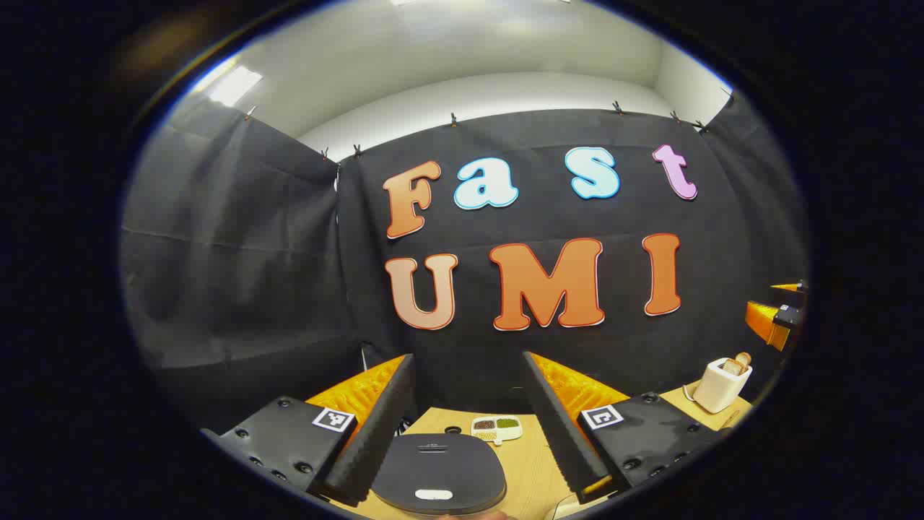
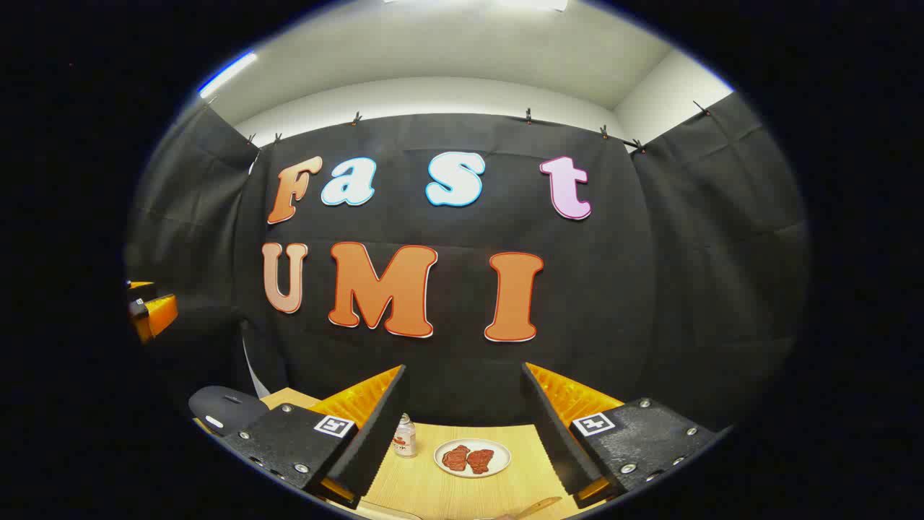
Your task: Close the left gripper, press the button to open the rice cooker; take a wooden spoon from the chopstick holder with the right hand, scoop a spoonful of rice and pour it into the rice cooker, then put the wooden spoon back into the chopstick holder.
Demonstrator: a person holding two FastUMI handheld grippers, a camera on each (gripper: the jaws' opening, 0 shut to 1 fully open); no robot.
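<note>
Left gripper (image 1: 469, 426) hanging with jaws spread wide, nothing between them, above the cooker (image 1: 438, 473). Cooker sitting at the table's (image 1: 530, 462) near edge, dark lid shut, pale button (image 1: 434, 495) at its near rim, between the two fingers and not touching either. Carrying a small mark on the lid, too small to read. Beyond the cooker, a white tray (image 1: 497, 428) of grains lying toward the far edge, close to the black cloth. Holder (image 1: 722, 384) standing white at the table's right end, well apart from the cooker, a wooden spoon (image 1: 738, 362) poking out of its top. Bare wood running between cooker and holder. Other gripper showing orange at the right edge of the left gripper view, above the holder.

Right gripper (image 2: 465, 433) also standing spread, holding nothing, over bare wood near the table's front. Ahead of it, a plate (image 2: 473, 458) with two reddish pieces lying toward the middle, and a small bottle (image 2: 405, 436) standing just beside the left finger; label on the bottle not readable. Square black-and-white tags sitting on each finger base. Wooden tip (image 2: 538, 508) showing at the near edge. Cooker visible far left.
</note>
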